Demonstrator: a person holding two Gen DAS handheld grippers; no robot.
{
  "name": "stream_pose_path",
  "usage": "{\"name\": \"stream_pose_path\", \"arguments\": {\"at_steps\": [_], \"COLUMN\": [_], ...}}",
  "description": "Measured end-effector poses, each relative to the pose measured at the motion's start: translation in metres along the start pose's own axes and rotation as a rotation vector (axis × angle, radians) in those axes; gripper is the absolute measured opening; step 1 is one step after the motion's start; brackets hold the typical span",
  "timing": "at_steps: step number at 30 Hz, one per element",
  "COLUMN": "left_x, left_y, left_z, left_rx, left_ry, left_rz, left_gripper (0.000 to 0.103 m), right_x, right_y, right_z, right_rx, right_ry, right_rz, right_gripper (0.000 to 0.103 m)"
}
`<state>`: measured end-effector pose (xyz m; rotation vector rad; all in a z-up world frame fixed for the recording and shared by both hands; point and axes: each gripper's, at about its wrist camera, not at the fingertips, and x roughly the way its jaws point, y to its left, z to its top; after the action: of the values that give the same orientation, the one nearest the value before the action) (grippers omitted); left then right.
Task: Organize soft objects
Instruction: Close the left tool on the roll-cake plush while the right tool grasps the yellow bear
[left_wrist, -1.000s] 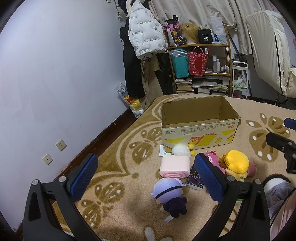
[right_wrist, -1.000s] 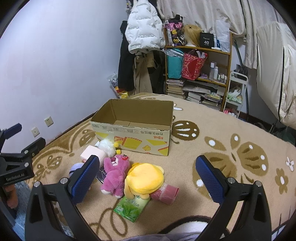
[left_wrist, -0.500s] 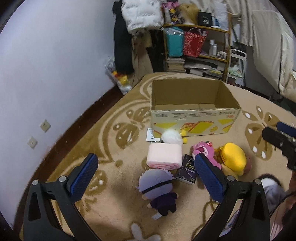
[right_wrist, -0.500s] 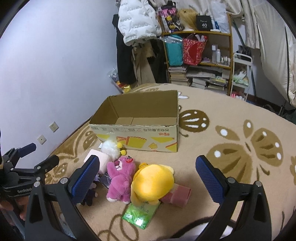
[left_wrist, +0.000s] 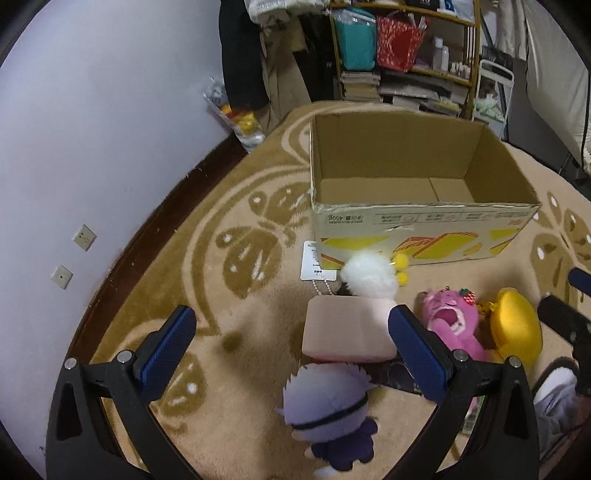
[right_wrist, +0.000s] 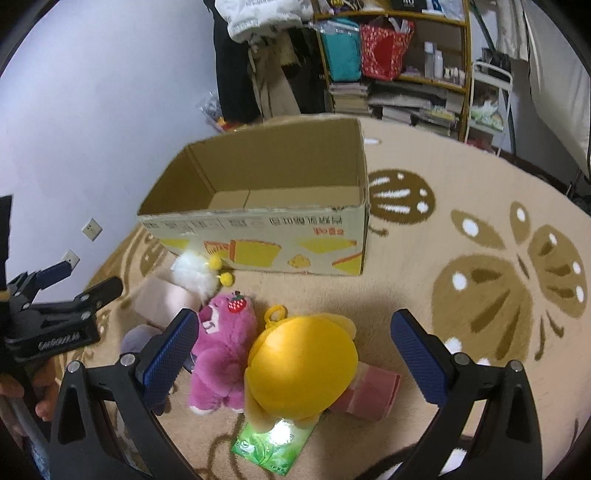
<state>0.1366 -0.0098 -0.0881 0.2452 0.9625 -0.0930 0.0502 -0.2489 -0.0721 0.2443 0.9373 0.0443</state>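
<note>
Left gripper (left_wrist: 291, 341), jaws apart; box (left_wrist: 424, 221) label reads "450g".

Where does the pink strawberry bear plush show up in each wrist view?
Left wrist: pink bear at lower right, just right of the left gripper.
Right wrist: lower centre-left, beside the yellow plush, near the right gripper.
Shared landmark: the open cardboard box behind the toys.

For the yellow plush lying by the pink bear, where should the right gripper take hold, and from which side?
Grip the yellow plush across its round domed head, coming down from above. The dome faces up between the open right gripper, and looks narrower than the gap. The pink bear presses against one side, so that finger probably has to wedge between them.
</note>
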Motion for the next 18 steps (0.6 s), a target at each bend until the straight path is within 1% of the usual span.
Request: {"name": "stream_pose_path", "arguments": {"at_steps": [4,7,11,13,18], "left_x": [0.023,0.035,0.043,0.047,0.058], "left_y": [-0.002,-0.006,-0.011,-0.014,-0.019], "left_z": [0.006,0.007,0.006,0.005,0.003], "left_rx": [-0.013,-0.013,0.012,0.025,0.037], "left_ry": [0.051,0.082,0.116,0.133,0.166], "left_rz": [-0.030,-0.049,-0.067,-0.079,-0.100], "left_gripper": [0.103,0.103,0.103,0.103,0.103], "right_x": [0.014,0.022,0.034,0.039,0.048], "right_y": [-0.001,-0.002,-0.006,-0.007,-0.006], "right_z": [-0.002,-0.004,-0.007,-0.008,-0.010], "right_rx": [-0.003,-0.001,0.012,0.016,0.018], "right_ry": [0.046,0.080,0.122,0.136,0.174], "right_rz": [-0.009,-0.039,-0.039,-0.039,-0.037], "right_gripper": [0.103,0.103,0.097,0.092,0.090]}}
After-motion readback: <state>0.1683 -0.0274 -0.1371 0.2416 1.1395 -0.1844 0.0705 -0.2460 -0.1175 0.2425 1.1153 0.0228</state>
